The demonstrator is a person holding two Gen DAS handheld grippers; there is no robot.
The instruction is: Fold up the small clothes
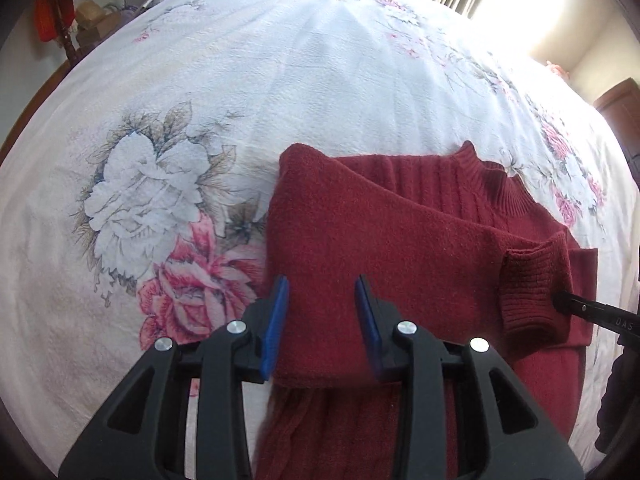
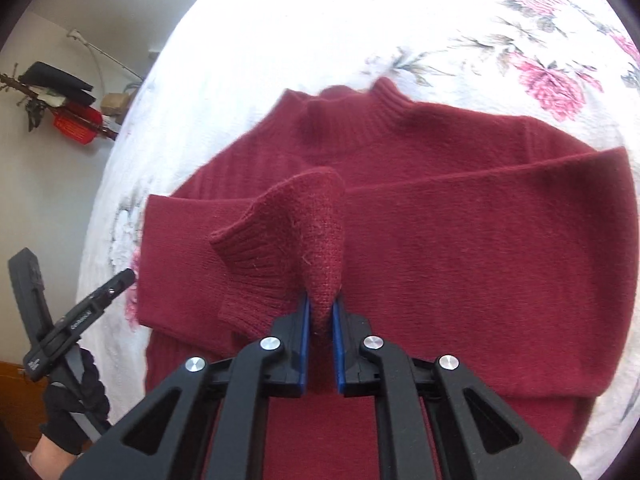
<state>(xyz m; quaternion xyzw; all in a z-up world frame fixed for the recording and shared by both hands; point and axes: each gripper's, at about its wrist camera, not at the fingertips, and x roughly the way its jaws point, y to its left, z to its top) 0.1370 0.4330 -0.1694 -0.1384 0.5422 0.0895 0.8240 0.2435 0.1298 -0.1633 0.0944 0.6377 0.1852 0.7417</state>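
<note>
Right gripper (image 2: 321,312) clamped on sweater (image 2: 460,248) cuff (image 2: 280,248); left gripper (image 1: 322,304) spread wide, empty.

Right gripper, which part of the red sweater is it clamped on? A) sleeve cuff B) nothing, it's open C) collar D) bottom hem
A: in the right wrist view the right gripper has its blue pads closed on the ribbed sleeve cuff of the red sweater, lifting it off the body; the collar lies flat further away.
</note>
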